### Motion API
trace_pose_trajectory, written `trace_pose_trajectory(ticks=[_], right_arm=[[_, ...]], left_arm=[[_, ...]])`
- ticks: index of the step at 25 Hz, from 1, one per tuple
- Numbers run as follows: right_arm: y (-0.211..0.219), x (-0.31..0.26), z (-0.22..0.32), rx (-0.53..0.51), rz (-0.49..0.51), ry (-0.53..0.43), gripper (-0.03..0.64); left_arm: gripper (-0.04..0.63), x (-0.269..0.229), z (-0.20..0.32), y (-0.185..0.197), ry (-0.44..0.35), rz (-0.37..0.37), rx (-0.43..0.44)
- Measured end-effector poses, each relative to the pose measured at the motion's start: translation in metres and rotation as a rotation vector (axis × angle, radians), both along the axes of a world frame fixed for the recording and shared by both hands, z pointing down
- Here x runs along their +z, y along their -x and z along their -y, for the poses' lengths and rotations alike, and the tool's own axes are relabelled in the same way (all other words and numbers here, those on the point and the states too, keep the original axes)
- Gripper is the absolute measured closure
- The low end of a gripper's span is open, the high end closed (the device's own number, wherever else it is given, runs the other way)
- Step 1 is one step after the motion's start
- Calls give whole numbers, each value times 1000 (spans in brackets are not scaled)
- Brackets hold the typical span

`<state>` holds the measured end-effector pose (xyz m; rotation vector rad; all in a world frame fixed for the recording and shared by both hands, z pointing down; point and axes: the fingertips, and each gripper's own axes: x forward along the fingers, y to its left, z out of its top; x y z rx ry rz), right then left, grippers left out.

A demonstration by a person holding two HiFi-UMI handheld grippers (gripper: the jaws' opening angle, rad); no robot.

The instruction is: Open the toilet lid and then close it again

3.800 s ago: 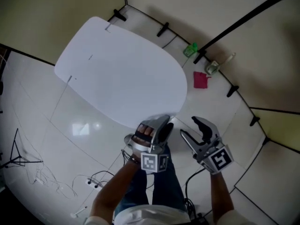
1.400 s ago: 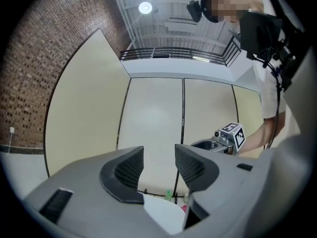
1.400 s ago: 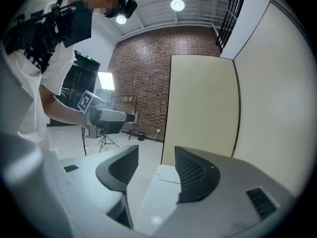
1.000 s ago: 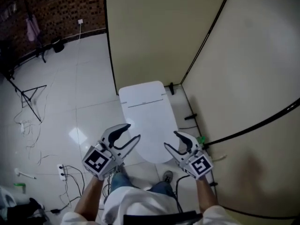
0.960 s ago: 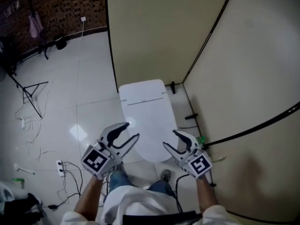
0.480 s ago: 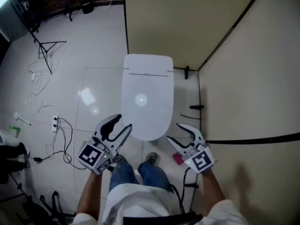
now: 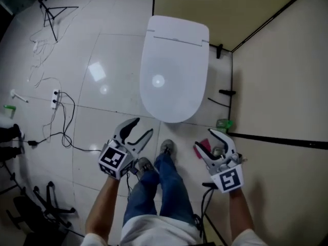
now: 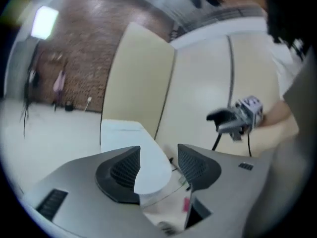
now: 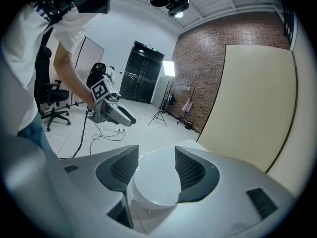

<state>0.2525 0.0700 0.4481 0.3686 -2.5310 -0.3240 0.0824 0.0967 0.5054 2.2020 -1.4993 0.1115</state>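
Left tool (image 7: pixel 143 127), jaws just opening, and right tool (image 7: pixel 203 139) are open and empty near the closed glossy white plastic toilet lid (image 7: pixel 174 70). A shallow grip may slip off its smooth front edge.

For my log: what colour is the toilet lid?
The toilet lid is plain white, clearest in the head view.

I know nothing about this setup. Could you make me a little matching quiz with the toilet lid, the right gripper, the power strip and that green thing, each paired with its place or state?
Things:
1. toilet lid
2. right gripper
3. power strip
4. green thing

Descriptions:
A. on the floor, just right of the lid's front
B. down, closed
C. jaws apart, holding nothing
D. on the floor, far left of the lid

Pairs: 1-B, 2-C, 3-D, 4-A
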Motion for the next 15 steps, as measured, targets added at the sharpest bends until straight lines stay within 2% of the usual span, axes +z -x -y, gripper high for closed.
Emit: trace_pose_trajectory(ticks=[2, 3, 4, 5, 6, 7, 9, 12, 15], right_arm=[[-2, 27, -17, 6, -13, 34, 390], [-3, 42, -25, 10, -21, 56, 390], [-4, 56, -34, 14, -23, 79, 390], [-5, 69, -42, 18, -17, 101, 390], [-5, 81, -49, 23, -6, 122, 390], [-6, 93, -54, 30, 8, 143, 390], [-8, 115, -59, 42, 50, 175, 390], [-14, 147, -64, 22, 68, 191, 390], [-23, 170, -71, -1, 55, 205, 390]], left_arm=[[364, 47, -11, 3, 62, -399, -167], [360, 74, -16, 3, 95, -576, -255], [354, 103, -21, 0, 126, -699, -322], [302, 132, -24, -7, 154, -769, -358], [220, 158, -24, -18, 174, -809, -368], [196, 178, -22, -31, 183, -844, -367], [196, 206, -8, -48, 159, -936, -377], [196, 235, 18, -56, 77, -1089, -449], [196, 263, 32, -53, 42, -1158, -533]])
